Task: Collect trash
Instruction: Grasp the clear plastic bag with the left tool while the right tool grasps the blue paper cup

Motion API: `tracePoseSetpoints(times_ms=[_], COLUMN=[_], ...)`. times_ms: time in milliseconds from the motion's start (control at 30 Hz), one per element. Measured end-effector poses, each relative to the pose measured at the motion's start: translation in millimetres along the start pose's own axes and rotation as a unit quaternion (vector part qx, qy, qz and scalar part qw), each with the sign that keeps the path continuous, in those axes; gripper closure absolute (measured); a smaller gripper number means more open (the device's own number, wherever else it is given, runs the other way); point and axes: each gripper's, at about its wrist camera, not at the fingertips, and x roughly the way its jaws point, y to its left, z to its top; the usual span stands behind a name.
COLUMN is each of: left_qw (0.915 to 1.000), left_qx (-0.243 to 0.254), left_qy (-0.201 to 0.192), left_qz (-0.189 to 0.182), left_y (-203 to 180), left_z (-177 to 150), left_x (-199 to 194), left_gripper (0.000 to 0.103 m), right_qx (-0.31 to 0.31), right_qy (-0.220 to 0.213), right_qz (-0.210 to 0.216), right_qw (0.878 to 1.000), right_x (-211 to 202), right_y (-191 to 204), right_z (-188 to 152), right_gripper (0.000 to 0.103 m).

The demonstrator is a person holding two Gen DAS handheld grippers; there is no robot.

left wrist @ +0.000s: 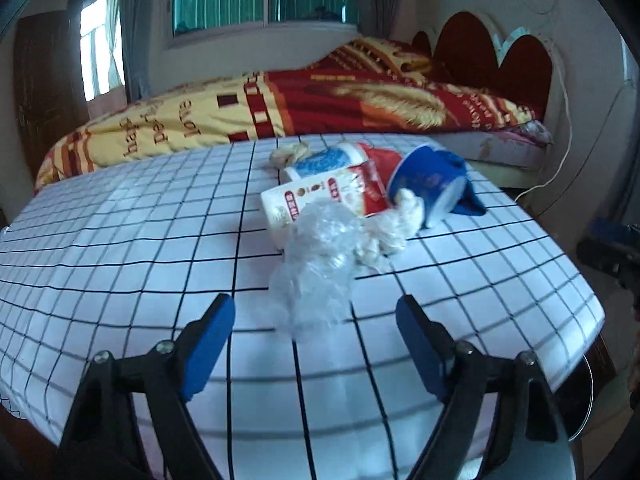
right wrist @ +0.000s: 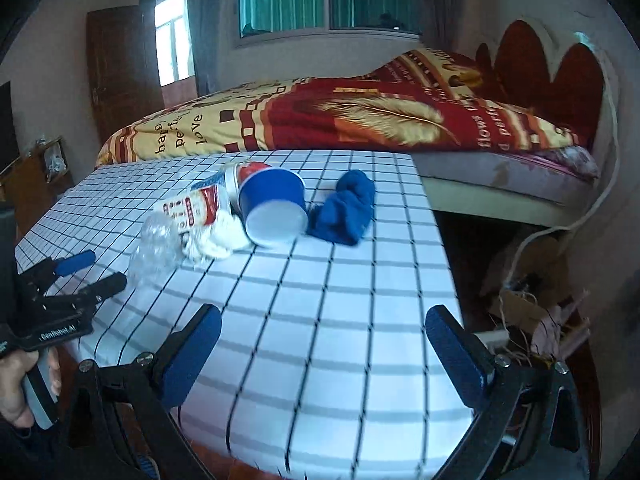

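Left wrist view looks across a table covered with a white cloth (left wrist: 120, 248) crossed by black grid lines. The left gripper (left wrist: 316, 322) hangs low over the near part of the table with its blue-padded fingers spread wide and nothing between them. Just ahead of the fingertips lies a crumpled clear plastic bag (left wrist: 316, 268), resting on the cloth and not touched by either finger.

Behind the bag the rest of the trash sits in a tight heap near the middle of the table: a red and white paper cup (left wrist: 320, 200) on its side, a wad of white tissue (left wrist: 394, 220) touching it, and a blue paper cup (left wrist: 428, 184) tipped over with its pale base facing the camera. A blue cloth (left wrist: 466, 196) lies just beside the blue cup.

Right wrist view shows the right gripper (right wrist: 322, 340) above the near right part of the table, its fingers also wide apart and holding nothing. The heap lies well ahead of it and to the left. The left gripper (right wrist: 92, 268) appears at the left edge, its tips near the plastic bag (right wrist: 156, 248), with the person's hand (right wrist: 20, 384) around its handle. A bed with a red and yellow blanket (right wrist: 320, 120) stands behind the table.
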Motion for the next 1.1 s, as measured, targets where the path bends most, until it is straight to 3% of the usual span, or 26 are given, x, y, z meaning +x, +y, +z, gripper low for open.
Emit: tracePoseSetpoints(times_ms=[233,300,367,467,667,900,1100], left_qw=[0.9988,0.9982,0.9971,0.9970,0.9978,0.9980,0.9985], left_qx=[0.016,0.016,0.004,-0.015,-0.035,-0.039,-0.032], left_qy=[0.043,0.055,0.071,0.066,0.047,0.042,0.030], left_qz=[-0.014,-0.015,-0.025,-0.038,-0.032,-0.027,-0.032], left_y=[-3,-4,0,9,28,39,37], left_z=[12,15,16,17,16,22,20], left_x=[40,49,57,56,47,45,35], left_gripper=[0.028,0.038,0.059,0.068,0.070,0.070,0.070], right_qx=[-0.029,-0.031,-0.030,-0.030,-0.038,-0.030,-0.041], right_qy=[0.031,0.038,0.043,0.042,0.035,0.062,0.044], right_qz=[0.018,0.021,0.029,0.041,0.053,0.065,0.063], right_qw=[0.999,0.999,0.998,0.998,0.997,0.995,0.996], right_x=[61,75,88,102,121,153,136], right_y=[11,11,12,16,29,38,41], right_z=[22,27,33,44,63,69,65], right_gripper=[0.007,0.009,0.010,0.012,0.014,0.026,0.026])
